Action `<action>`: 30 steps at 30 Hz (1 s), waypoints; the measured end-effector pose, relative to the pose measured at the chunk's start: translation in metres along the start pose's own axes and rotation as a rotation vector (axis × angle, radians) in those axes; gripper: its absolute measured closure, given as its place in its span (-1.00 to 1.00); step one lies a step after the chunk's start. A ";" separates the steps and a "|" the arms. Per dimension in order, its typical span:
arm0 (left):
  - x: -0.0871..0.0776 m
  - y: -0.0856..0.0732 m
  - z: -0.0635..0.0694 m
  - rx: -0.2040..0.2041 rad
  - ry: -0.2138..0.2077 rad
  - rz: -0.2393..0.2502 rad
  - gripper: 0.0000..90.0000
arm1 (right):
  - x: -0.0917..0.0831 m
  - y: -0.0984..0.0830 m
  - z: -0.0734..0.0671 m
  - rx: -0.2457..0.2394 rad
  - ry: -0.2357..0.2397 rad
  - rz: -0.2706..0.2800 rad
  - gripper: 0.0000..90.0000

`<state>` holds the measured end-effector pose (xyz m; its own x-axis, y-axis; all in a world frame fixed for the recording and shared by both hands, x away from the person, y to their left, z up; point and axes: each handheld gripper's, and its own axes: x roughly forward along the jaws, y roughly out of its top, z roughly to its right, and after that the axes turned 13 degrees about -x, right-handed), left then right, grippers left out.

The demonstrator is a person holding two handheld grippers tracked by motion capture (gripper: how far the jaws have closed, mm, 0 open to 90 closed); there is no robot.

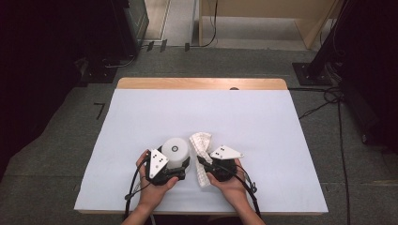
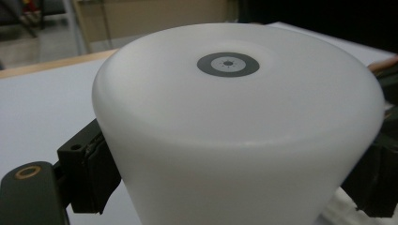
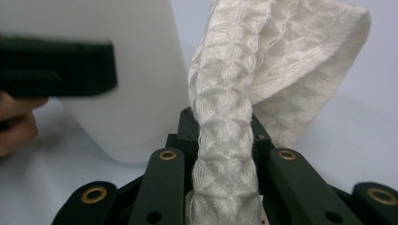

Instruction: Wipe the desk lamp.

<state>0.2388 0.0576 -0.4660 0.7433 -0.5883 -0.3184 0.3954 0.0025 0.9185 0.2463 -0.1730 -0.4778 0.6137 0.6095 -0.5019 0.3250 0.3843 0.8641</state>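
White plastic sits between your left gripper's (image 1: 180, 168) jaws: an upside-down cup (image 1: 175, 151) standing on the pale blue table sheet (image 1: 155, 112) near its front edge, both pads pressed against its sides. Your right gripper (image 1: 202, 165), just beside the cup, has its jaws clamped on a white waffle-weave cloth (image 3: 225, 140), whose free end folds over above them.
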 end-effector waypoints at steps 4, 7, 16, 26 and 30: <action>-0.008 0.010 -0.009 0.020 -0.117 0.018 -0.80 | 0.003 0.001 -0.005 -0.010 0.023 0.003 0.67; -0.009 0.012 -0.014 0.034 -0.171 -0.006 -0.80 | -0.002 0.008 -0.010 -0.032 0.041 0.048 0.67; -0.004 0.010 -0.010 0.071 -0.198 -0.045 -0.80 | -0.033 0.031 -0.012 -0.093 0.031 0.182 0.67; -0.006 0.012 -0.014 0.065 -0.195 -0.037 -0.80 | -0.002 0.010 -0.008 -0.052 0.085 0.003 0.67; -0.003 0.010 -0.014 0.074 -0.188 -0.052 -0.80 | -0.022 0.026 -0.009 -0.077 0.066 0.122 0.67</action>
<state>0.2479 0.0703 -0.4595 0.6067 -0.7264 -0.3228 0.3848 -0.0869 0.9189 0.2344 -0.1702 -0.4449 0.5955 0.6983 -0.3973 0.1932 0.3555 0.9145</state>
